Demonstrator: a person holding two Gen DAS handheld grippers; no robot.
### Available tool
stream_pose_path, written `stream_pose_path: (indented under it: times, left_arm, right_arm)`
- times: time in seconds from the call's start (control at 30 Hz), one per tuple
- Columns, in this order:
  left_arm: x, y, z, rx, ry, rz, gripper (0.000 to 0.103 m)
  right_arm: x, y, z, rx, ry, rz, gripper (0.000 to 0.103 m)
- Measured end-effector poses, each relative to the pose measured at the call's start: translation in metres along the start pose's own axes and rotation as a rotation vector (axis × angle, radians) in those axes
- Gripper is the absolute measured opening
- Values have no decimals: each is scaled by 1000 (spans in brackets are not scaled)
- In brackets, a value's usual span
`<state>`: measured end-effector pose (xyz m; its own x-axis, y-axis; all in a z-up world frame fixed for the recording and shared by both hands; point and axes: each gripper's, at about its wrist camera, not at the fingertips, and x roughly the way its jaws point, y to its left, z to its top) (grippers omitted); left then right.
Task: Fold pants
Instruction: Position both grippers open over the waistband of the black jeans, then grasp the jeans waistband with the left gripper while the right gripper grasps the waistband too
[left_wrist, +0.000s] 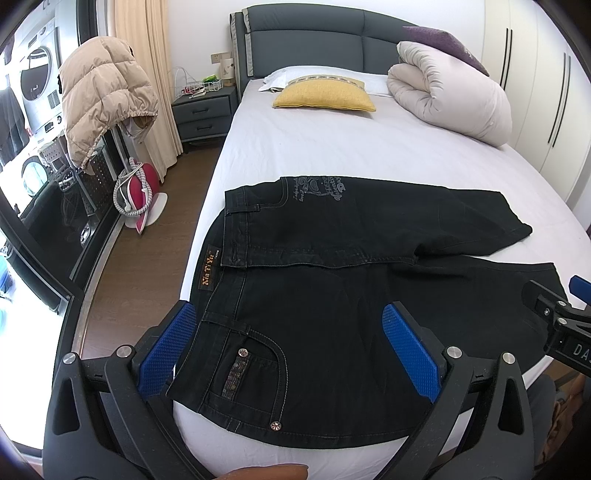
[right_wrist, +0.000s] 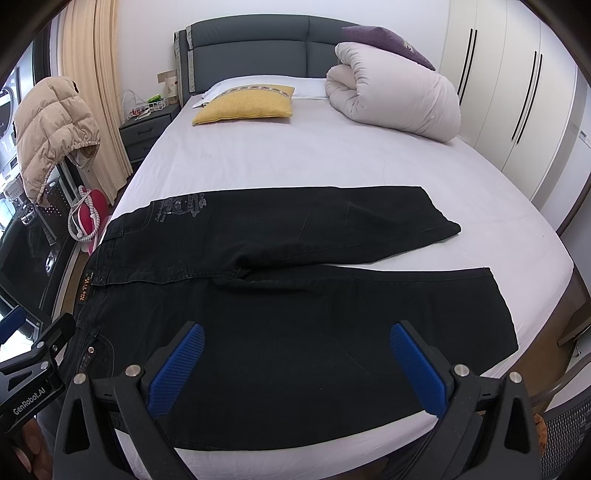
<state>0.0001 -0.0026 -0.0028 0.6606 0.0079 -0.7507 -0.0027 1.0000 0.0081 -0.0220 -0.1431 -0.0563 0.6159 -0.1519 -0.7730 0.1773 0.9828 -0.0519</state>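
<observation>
Bed (left_wrist: 332, 147) carries black pants (left_wrist: 332, 295) spread along its near edge, waistband at the left edge, left gripper (left_wrist: 288, 350) and right gripper (right_wrist: 295, 365) both released above them.

Pants spread across the near end of the bed, both tongs above them.

The pants (left_wrist: 332, 280) lie flat on the bed (left_wrist: 332, 155), waistband to the left of the left tongs (left_wrist: 291, 350), legs running off to the right. The far leg lies beyond the near one, the two splitting apart toward the right. The left tongs hang over the hip pocket (left_wrist: 251, 365), one finger at each side of it; the right tongs (right_wrist: 295, 369) hang over the near leg, to the right of the left pair. Well beyond both, at the head of the bed, a cushion (left_wrist: 325, 96) lies ahead and a rolled duvet (left_wrist: 450, 96) to the right. A nightstand (left_wrist: 205, 114) stands left of the bed.
</observation>
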Motion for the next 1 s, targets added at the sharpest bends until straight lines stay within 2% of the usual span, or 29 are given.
stream_pose_path:
  times: [0.23,0.43,0.57,0.73,0.83,0.9,1.0]
  left_arm:
    - [1,0,-1,4,-3,4,103]
    - [0,1,-10,27,-50,21,103]
    - [2,2,-12,42,-59,-15,103]
    - [17,12,4,40,-56,-91,103]
    - [29,16,19,75,-80,-72,103]
    - [44,17,27,102,-66,-62,103]
    - [65,33,37,7,-83,-78,103]
  right_arm:
    - [0,1,-1,1,0,-1,103]
    - [4,7,-7,0,9,7,103]
    - [11,6,-7,-1,17,21,103]
    - [22,5,-3,-8,26,41,103]
    - [28,4,2,-10,14,62,103]
    - [33,3,8,-15,5,76,103]
    - [43,3,19,-31,-17,99,103]
